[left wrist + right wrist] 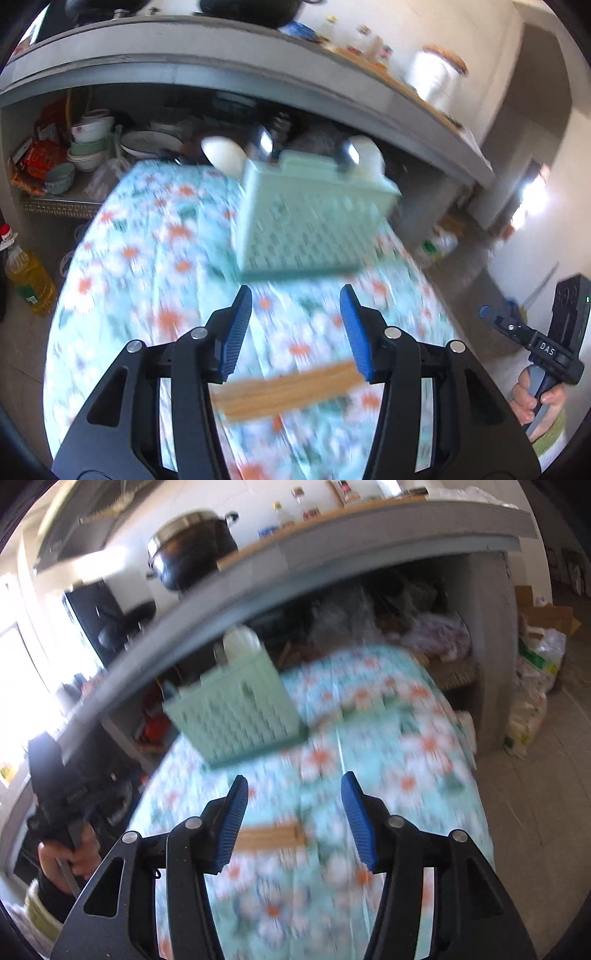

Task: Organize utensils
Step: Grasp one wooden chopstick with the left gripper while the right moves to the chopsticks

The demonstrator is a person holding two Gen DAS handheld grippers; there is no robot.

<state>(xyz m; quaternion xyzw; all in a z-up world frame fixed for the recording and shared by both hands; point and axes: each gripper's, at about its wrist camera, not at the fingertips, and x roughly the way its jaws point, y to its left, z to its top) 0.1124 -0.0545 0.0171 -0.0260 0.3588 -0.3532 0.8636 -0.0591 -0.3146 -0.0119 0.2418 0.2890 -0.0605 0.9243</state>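
A pale green slotted utensil basket stands on the flowered tablecloth, with white and metal utensil ends sticking out of its top. A bundle of wooden chopsticks lies on the cloth below my left gripper, whose blue pads stand apart with nothing between them. In the right wrist view the same basket sits ahead to the left, and the chopsticks lie low between the fingers of my right gripper, which is open and holds nothing. Both views are blurred.
A grey counter overhangs the table's far side, with bowls and plates stacked under it. An oil bottle stands on the floor at left. A black pot sits on the counter. Bags line the floor at right.
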